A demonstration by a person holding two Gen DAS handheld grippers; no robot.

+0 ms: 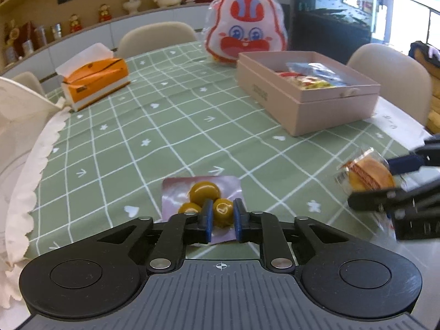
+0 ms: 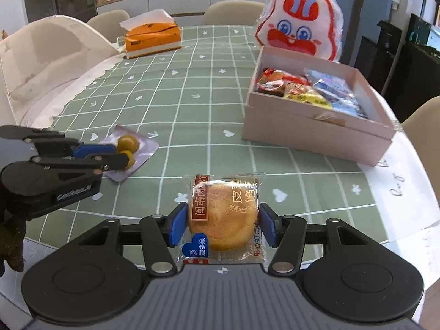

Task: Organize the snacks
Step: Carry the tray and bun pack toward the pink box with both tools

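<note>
A clear vacuum pack of three olive-green balls point(image 1: 205, 191) lies on the green checked tablecloth point(image 1: 170, 126). My left gripper point(image 1: 222, 217) is shut on it, its blue pads pressing either side of the nearest ball. The right wrist view shows the same grip from the side, with the left gripper point(image 2: 123, 154) on the pack point(image 2: 128, 141). My right gripper point(image 2: 223, 225) is shut on a wrapped round golden pastry point(image 2: 224, 220), one pad against each side of its wrapper. In the left wrist view the pastry point(image 1: 365, 176) sits between the right gripper's point(image 1: 371, 181) fingers at the right edge.
An open pink box point(image 2: 302, 137) holding several snack packets stands at the right. Behind it leans a red-and-white bunny bag point(image 2: 299, 19). An orange tissue box point(image 2: 152, 38) sits at the far left. A white lace-edged cloth point(image 1: 24, 181) and chairs point(image 1: 156, 35) border the table.
</note>
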